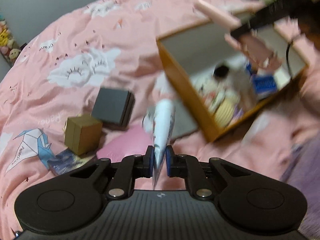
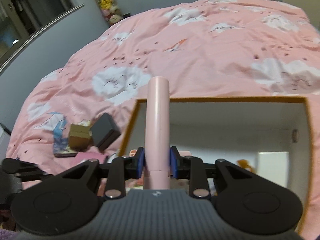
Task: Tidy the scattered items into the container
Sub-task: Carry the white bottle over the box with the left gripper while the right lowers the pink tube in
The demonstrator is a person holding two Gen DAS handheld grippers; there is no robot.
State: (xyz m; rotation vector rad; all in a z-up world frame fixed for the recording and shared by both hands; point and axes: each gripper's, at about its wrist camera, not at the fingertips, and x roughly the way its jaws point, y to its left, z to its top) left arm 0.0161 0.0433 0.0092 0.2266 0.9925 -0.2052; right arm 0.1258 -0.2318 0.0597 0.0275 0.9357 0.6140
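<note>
I see a pink duvet (image 2: pixel 200 46) printed with white clouds and a blue-and-white paper crane. The box (image 2: pixel 220 99) has a mustard-yellow rim and white inside. My right gripper's blue pads (image 2: pixel 173 165) flank a pale pink tube (image 2: pixel 158 128); the left's flank a silvery-white packet (image 1: pixel 163 128). Left lie a dark grey case (image 1: pixel 113 105) and a tan cube (image 1: pixel 83 135).

In the left wrist view, the pink duvet (image 1: pixel 124 46) is showing "PaperCrane" printed beside the origami crane (image 1: pixel 33 142) at lower left, and again, partly legible, by a white shape at upper left. Other print is blurring beyond reading.
</note>
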